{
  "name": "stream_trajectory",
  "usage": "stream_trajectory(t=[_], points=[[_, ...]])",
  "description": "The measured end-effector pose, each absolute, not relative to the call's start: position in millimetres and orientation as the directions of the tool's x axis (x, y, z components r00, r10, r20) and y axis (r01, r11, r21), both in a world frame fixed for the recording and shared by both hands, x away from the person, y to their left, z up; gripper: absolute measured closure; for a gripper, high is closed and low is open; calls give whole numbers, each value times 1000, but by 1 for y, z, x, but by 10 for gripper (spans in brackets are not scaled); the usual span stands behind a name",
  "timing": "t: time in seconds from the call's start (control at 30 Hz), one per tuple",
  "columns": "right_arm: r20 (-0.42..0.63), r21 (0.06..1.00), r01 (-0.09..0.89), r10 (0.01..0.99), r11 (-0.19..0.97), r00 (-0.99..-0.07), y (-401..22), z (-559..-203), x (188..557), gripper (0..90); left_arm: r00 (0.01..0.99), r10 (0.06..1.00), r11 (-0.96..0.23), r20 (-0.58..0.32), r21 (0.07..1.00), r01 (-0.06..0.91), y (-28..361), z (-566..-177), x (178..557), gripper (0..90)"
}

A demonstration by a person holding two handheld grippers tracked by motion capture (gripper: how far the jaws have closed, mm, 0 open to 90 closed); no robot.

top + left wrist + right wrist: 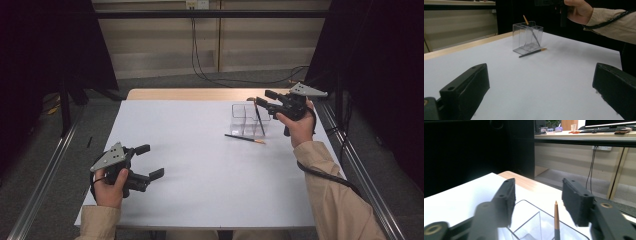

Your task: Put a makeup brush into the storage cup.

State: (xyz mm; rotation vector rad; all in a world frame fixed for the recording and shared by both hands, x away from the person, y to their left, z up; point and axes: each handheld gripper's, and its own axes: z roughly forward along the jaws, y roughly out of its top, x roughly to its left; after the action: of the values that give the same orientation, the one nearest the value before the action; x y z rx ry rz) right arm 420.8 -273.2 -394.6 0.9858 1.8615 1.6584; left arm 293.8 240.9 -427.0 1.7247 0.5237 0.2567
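White table sheet [200,150], dark surroundings

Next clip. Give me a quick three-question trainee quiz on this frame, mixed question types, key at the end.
1. True or false: both pencils stand in the clear holder.
2. The right gripper is: A) shut on a pencil, B) open above the holder, C) resting on the table.
3. Fill in: the left gripper is ____ with nothing between its jaws.

Key:
1. False. One pencil leans inside; another pencil lies on the white table beside it.
2. B
3. open

White-topped table [200,165], clear divided holder [244,119] standing, dark pencil [245,138] lying beside it
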Motion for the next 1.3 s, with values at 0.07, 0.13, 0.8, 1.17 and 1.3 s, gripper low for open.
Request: stream_trajectory(t=[0.07, 0.13, 0.8, 1.17, 1.3], points=[[120, 979, 204, 759, 18, -640, -273, -393, 420, 370, 872, 476, -142, -114, 969, 204, 241, -427, 293, 6], [133, 978, 209, 759, 4, -637, -274, -393, 420, 330, 871, 477, -140, -116, 969, 206, 241, -427, 293, 6], [156, 979, 204, 736, -25, -659, -277, -390, 388, 132, 873, 475, -147, -112, 968, 204, 240, -426, 293, 6], [148, 977, 213, 729, -3, -669, -284, -397, 367, 101, 870, 479, -143, -114, 968, 205, 240, -426, 293, 6], [138, 978, 210, 721, 10, -679, -284, -398, 359, 90, 872, 477, -142, -114, 968, 205, 239, -427, 293, 5]])
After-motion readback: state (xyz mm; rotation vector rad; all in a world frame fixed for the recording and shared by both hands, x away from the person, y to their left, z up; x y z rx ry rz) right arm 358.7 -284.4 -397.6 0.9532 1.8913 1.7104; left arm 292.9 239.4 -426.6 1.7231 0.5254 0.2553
